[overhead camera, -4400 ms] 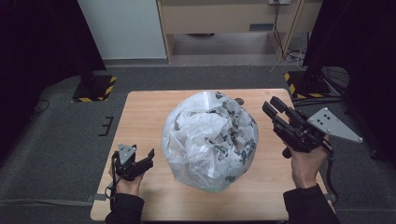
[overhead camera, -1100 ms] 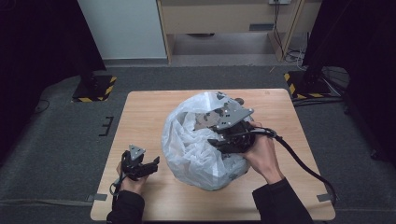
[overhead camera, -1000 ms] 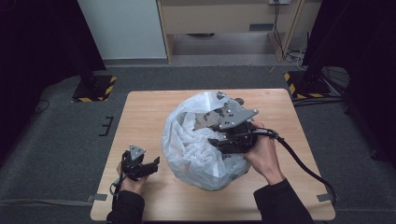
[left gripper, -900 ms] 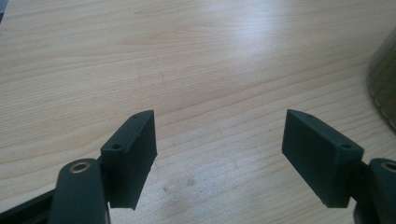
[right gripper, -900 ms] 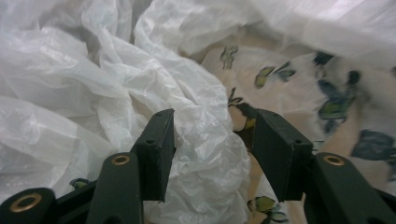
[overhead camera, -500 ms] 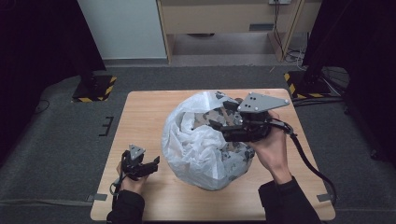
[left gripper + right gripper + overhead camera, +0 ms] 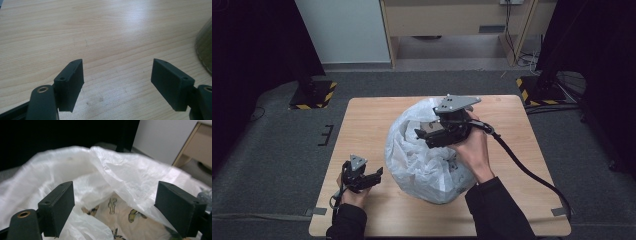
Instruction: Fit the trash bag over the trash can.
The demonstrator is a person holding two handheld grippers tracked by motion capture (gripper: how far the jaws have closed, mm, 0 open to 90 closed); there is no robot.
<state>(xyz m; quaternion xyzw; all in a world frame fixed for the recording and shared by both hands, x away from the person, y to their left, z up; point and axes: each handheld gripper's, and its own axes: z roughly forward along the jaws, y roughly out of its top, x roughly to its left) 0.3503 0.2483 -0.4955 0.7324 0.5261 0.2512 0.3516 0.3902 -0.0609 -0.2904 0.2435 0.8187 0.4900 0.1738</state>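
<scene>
The white plastic bag [image 7: 424, 155] sits bulging in the middle of the wooden counter [image 7: 362, 120], stuffed with what looks like patterned cloth [image 7: 117, 220]. The right claw [image 7: 421, 136] hovers over the bag's top; its jaws have just been opening, and they stand wide apart with the film between them but not pinched. The left claw [image 7: 373, 176] rests low on the counter beside the bag, jaws spread and empty.

The thin film is slack and slippery, so a shallow bite could catch one loose fold and slide off, or tear it. A sideways tug could roll the round bag toward the counter edge.

The bag is nearly round, with no clear long axis; its crumpled mouth faces upward.
</scene>
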